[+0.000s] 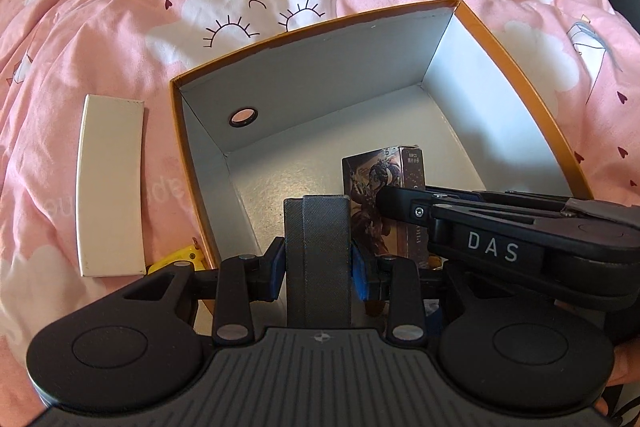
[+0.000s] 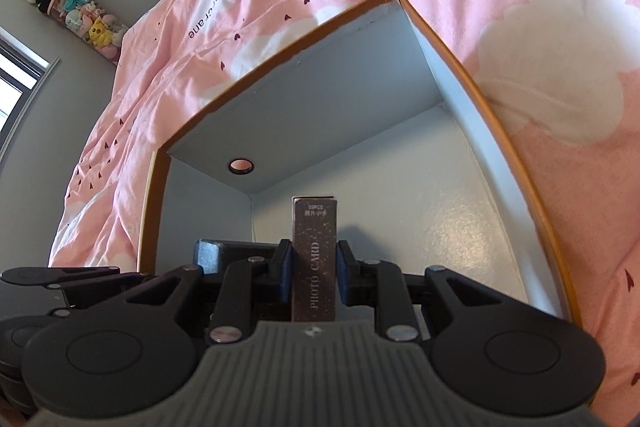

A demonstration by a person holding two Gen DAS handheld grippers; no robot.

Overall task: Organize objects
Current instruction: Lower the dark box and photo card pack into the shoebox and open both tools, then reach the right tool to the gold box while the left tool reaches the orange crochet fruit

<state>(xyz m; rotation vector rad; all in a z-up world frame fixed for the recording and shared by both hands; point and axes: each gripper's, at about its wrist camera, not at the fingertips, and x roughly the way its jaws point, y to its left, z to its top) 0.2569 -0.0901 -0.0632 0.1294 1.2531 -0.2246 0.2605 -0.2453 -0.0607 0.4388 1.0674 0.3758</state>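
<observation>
An open orange-rimmed box point(image 1: 516, 67) with a grey-white inside lies on a pink duvet. My left gripper point(image 1: 318, 251) is shut on a dark grey flat block point(image 1: 320, 227) and holds it over the box's near end. My right gripper point(image 2: 314, 259) is shut on a brown photo card box point(image 2: 314, 263) with a picture on its face point(image 1: 372, 183) and holds it inside the orange box point(image 2: 480, 87). The right gripper's body point(image 1: 520, 239) reaches in from the right in the left wrist view. The grey block's corner point(image 2: 212, 253) shows left of the right gripper.
A long white flat case point(image 1: 112, 187) lies on the duvet left of the box. A yellow object point(image 1: 180, 259) peeks out beside the box's near left corner. A round hole point(image 1: 243, 117) is in the box's left wall. Plush toys point(image 2: 80, 15) hang on the wall.
</observation>
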